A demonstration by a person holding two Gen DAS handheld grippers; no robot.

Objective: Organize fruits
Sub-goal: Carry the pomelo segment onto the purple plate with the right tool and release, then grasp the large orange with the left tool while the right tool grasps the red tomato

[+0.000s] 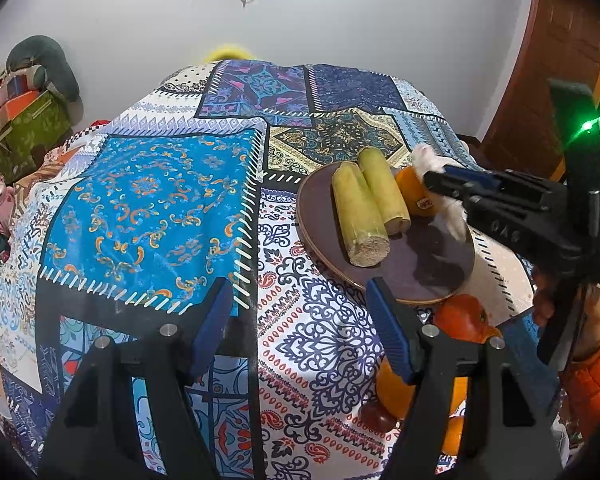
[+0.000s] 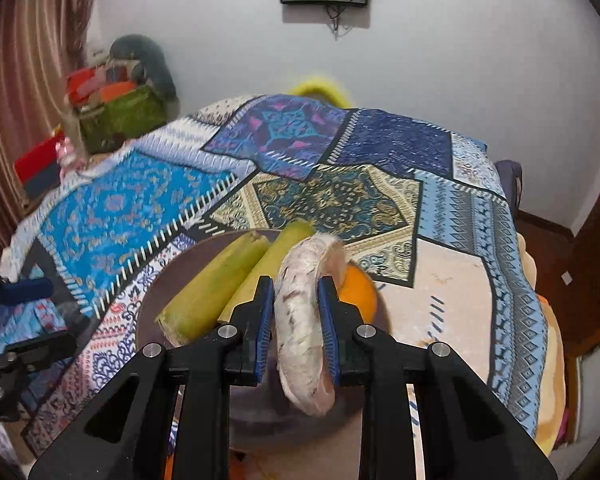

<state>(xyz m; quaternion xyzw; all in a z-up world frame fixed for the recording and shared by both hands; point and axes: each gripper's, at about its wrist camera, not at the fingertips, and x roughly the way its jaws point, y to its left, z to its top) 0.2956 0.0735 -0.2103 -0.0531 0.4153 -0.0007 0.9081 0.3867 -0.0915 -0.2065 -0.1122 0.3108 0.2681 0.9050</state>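
Observation:
A dark round plate (image 1: 428, 276) (image 2: 156, 300) on the patterned tablecloth holds two green sugarcane pieces (image 1: 364, 216) (image 2: 212, 292) and an orange (image 1: 414, 196) (image 2: 360, 296). My right gripper (image 2: 294, 320) (image 1: 440, 188) is shut on a whitish peeled pomelo wedge (image 2: 306, 328) (image 1: 428, 160) and holds it over the plate, beside the orange. My left gripper (image 1: 300, 328) is open and empty, above the cloth just in front of the plate.
More fruit lies in front of the plate: an orange-red fruit (image 1: 464, 316), an orange (image 1: 396, 392) and a small dark red fruit (image 1: 376, 416). A green box with clutter (image 1: 24, 124) (image 2: 120, 116) stands beyond the table's left edge. A wooden door (image 1: 552, 72) is at right.

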